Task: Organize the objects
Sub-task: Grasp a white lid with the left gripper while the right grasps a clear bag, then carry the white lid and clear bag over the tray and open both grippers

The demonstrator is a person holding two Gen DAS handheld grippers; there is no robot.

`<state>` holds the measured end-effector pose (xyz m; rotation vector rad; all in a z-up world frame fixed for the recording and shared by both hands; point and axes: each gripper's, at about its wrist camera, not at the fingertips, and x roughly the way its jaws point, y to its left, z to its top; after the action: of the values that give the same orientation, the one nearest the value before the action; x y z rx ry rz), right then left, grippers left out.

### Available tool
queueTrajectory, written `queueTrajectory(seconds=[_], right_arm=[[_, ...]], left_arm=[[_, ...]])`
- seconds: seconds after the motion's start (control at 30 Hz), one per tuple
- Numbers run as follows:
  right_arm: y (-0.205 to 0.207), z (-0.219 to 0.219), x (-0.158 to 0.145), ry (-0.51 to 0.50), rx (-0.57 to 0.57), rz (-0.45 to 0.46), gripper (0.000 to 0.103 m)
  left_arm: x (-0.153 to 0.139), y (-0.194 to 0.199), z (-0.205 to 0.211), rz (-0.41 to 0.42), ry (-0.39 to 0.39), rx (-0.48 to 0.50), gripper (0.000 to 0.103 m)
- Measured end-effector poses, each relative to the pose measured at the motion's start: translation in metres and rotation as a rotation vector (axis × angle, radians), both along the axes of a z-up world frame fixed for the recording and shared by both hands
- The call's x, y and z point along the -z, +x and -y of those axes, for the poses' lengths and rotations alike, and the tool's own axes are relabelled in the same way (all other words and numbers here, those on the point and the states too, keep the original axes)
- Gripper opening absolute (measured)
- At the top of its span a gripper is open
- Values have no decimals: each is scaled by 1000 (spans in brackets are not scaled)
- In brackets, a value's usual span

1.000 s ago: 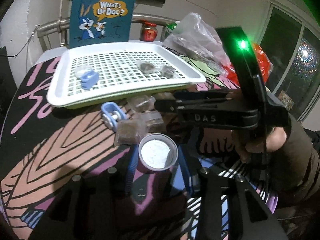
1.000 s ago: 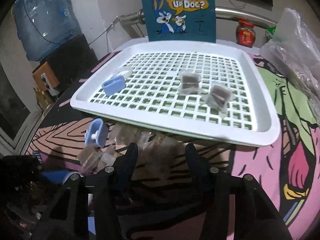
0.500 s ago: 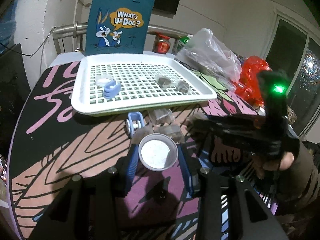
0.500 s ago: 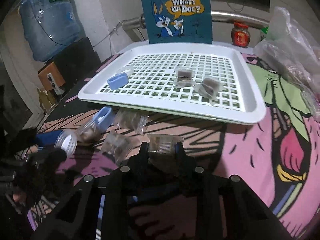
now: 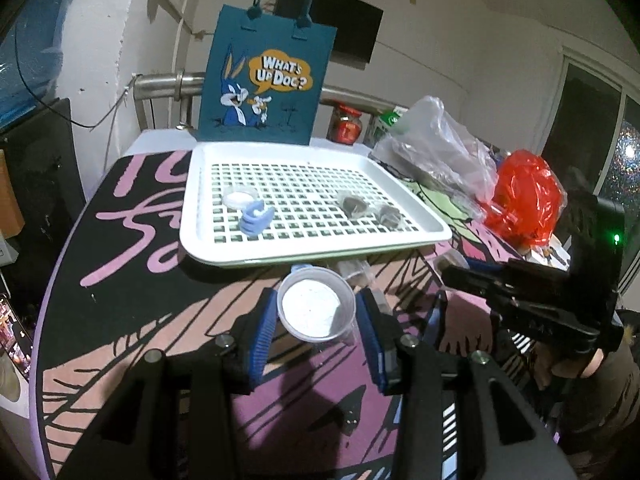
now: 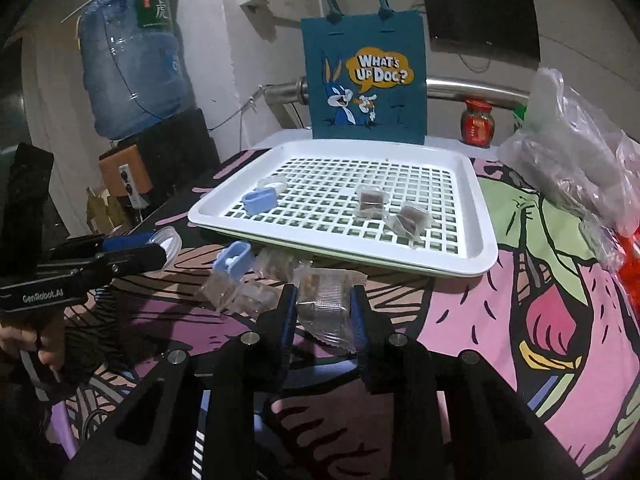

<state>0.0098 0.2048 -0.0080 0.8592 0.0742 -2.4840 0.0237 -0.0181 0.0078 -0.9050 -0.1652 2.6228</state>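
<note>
The left tongs (image 5: 316, 316) are clenched on a small clear cup (image 5: 317, 309) with a white inside, its rim pinched between the blue pads and held above the tabletop (image 5: 132, 304) just in front of the white slotted tray (image 5: 312, 258). The right tongs (image 6: 325, 312) are clenched on a clear sachet (image 6: 326, 300) with a brown filling, gripped from both sides and lifted off the printed cloth near the tray's front edge. From the right wrist view the left tongs (image 6: 158, 250) show at the left with the cup (image 6: 170, 240) at their tip and a hand (image 6: 24, 344) around the grip. In the tray lie a blue clip-like piece (image 6: 259, 202) beside a clear lid (image 6: 273, 182) at the left, and two brown-filled sachets (image 6: 372, 199) toward the right, close to each other. On the tabletop just before the tray sit another blue piece (image 6: 234, 266) and several loose sachets (image 6: 236, 296), touching in a small heap. Behind the tray stands a teal cartoon bag (image 6: 362, 80), with a red-lidded jar (image 6: 477, 122) to its right. Crumpled clear plastic bags (image 6: 576, 156) lie at the right edge, and a red plastic bag (image 5: 522, 200) beside them. A big water bottle (image 6: 132, 60) stands off the tabletop at the left.
</note>
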Motion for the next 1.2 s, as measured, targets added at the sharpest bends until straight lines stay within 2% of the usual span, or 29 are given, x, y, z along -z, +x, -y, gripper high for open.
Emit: queueTrajectory(seconds=[0.17,0.4,1.2], right_arm=[[0,-1,1,3,7,-11,26],[0,-4,3,-5,14,-11,26],[0,-6,1,-18,22,-12,26]], left_arm=[[3,-4,2,-9,-10,-21,39],[10,-4,-5,-17,-63,-27,39],[11,-4,-5,-15,-60,-21,39]])
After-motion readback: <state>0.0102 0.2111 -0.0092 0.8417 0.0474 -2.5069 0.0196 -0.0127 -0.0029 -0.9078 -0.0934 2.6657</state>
